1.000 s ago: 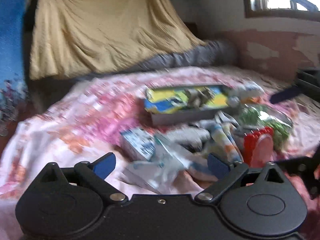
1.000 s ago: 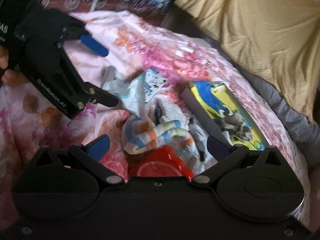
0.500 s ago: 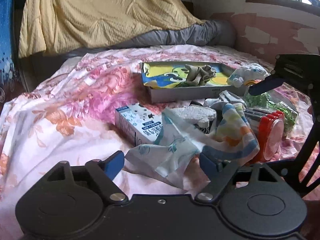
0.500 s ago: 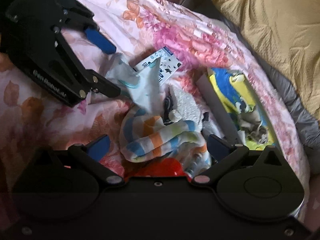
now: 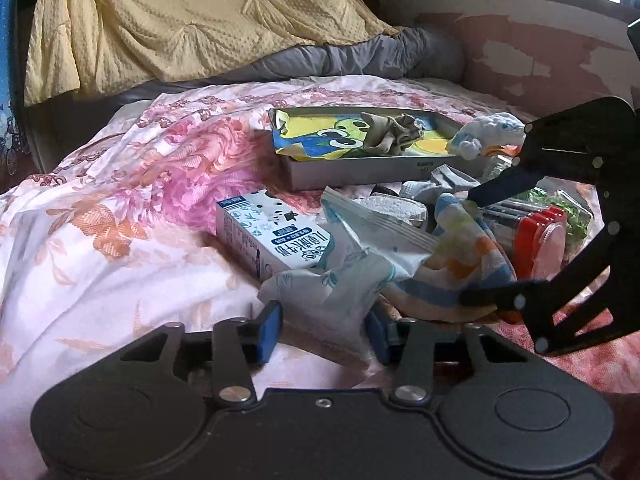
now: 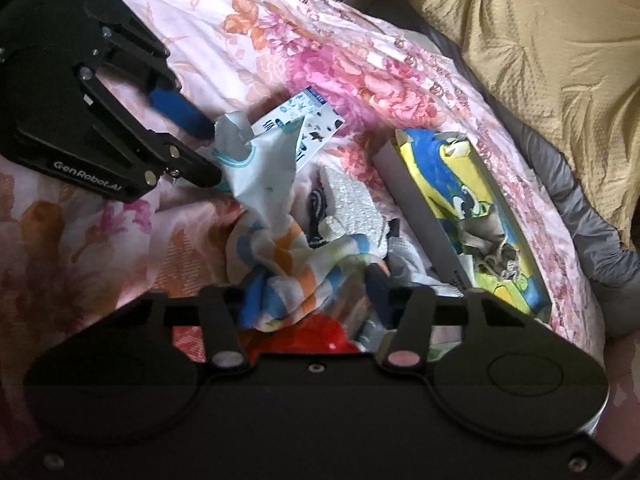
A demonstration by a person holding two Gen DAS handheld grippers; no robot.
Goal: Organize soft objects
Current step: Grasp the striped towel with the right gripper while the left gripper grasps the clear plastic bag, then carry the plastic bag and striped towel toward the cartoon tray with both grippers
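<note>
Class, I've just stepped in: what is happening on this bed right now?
A person works two handheld grippers over a pile on the floral bedsheet. The left gripper brackets a crumpled white-and-teal plastic pouch, jaws not closed. The right gripper straddles a striped blue-orange-white cloth. Behind sits a grey cardboard tray holding a beige rag.

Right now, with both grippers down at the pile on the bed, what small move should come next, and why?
Probably close the left gripper on the white printed cloth: its open fingers already straddle that cloth's near end. The right gripper likewise sits open around the striped towel, so neither item is held yet, and the box awaits them.
</note>
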